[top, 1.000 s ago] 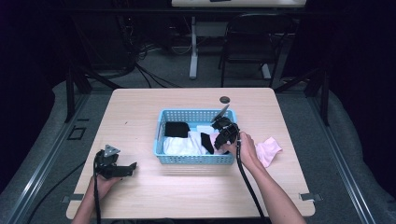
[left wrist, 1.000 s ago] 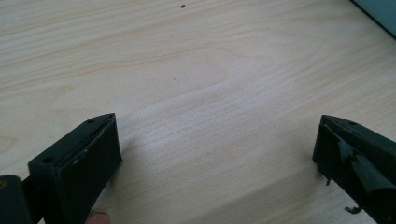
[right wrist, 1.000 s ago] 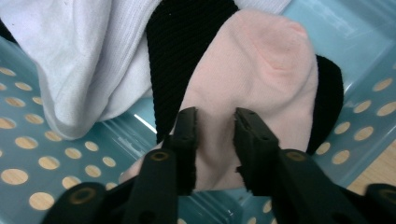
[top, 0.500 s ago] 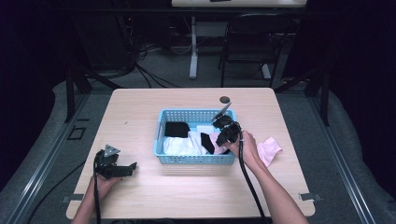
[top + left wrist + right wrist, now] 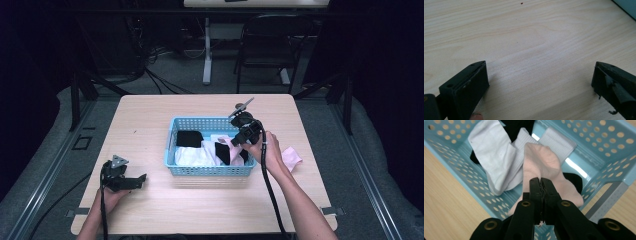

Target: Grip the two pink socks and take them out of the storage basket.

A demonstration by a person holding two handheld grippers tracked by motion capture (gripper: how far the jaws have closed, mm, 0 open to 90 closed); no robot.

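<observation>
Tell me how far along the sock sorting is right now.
Looks partway. White socks and black socks already lie in the light blue perforated plastic basket. The right gripper is shut on a pale pink sock over the basket. Another pink sock lies on the wooden table; the left gripper rests open, empty.

Basket (image 5: 599, 142): light blue, perforated with round holes. Contents: pale pink sock (image 5: 544, 167), white ribbed socks (image 5: 499, 157), black socks (image 5: 189, 138). Table (image 5: 150, 115): light wood grain. Pink sock (image 5: 291, 158) at basket's 3 o'clock.
</observation>
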